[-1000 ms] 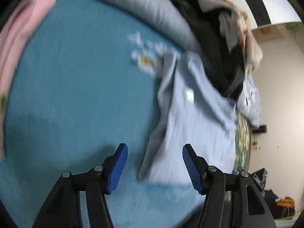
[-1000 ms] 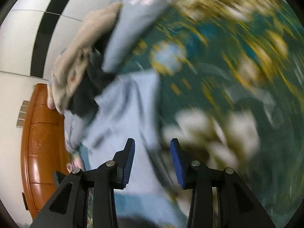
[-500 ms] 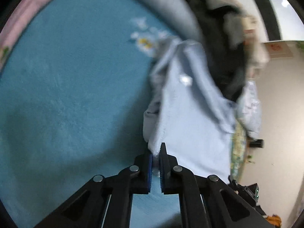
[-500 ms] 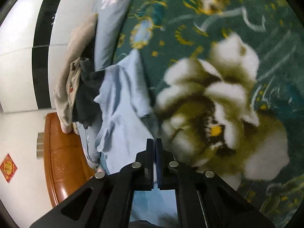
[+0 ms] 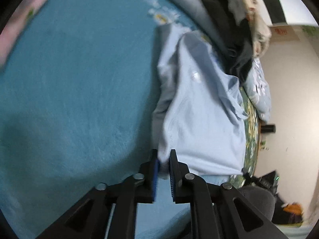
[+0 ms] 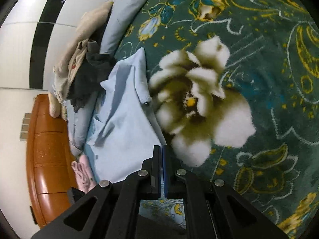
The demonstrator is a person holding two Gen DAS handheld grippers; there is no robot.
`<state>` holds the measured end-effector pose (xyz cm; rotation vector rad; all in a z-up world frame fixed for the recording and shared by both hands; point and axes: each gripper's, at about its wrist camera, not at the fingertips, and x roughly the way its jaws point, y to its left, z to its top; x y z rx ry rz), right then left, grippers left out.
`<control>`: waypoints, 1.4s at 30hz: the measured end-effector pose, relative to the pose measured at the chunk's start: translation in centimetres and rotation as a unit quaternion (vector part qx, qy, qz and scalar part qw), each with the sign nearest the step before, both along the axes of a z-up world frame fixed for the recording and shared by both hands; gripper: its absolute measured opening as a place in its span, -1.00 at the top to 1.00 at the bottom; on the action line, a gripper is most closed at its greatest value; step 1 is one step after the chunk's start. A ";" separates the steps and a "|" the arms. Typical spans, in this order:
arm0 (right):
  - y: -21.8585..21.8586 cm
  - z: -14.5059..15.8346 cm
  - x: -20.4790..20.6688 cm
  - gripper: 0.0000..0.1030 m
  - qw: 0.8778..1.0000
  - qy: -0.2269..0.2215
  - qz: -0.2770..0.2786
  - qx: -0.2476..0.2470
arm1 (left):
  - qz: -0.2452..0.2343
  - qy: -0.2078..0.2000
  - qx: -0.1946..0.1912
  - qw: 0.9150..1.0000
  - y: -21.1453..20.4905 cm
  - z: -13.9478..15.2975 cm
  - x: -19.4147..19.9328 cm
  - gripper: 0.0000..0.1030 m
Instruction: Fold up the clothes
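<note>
So both claws are pinched onto the same light blue shirt [image 5: 201, 119] here. The left gripper [image 5: 163, 165] has its blue pads nearly together with a bunched corner of the hem wedged between them, low centre of the left wrist view. The right gripper [image 6: 161, 159] has its pads pressed flat together at the shirt's edge, lower middle of its view; it looks like it's got fabric, but the bite is so thin I can't swear how much is actually in there. The shirt itself lies stretched out from both claws up toward the clothes pile [image 6: 87, 73] at the upper left of the right view, straddling the blue blanket [image 5: 79, 91] and the green floral blanket [image 6: 259, 49]. It's rumpled, one sleeve [image 6: 142, 79] flopped out toward the big white flower, a long crease running down the middle. What could go sideways, I reckon: that skinny right-side grip slipping off as soon as the cloth takes tension, which would dump one corner and skew everything. Also the far end sits right against the dark garment [image 6: 89, 79] in the pile, so a pull could drag that along. And folding over that crease just bakes in a lopsided fold.
</note>
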<state>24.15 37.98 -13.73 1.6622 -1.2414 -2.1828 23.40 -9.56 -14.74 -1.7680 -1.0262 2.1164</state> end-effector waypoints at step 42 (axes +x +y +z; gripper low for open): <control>-4.8 2.7 -21.7 0.96 0.962 0.091 0.154 0.208 | -0.111 0.143 -0.190 0.965 0.7 0.4 -21.3 0.93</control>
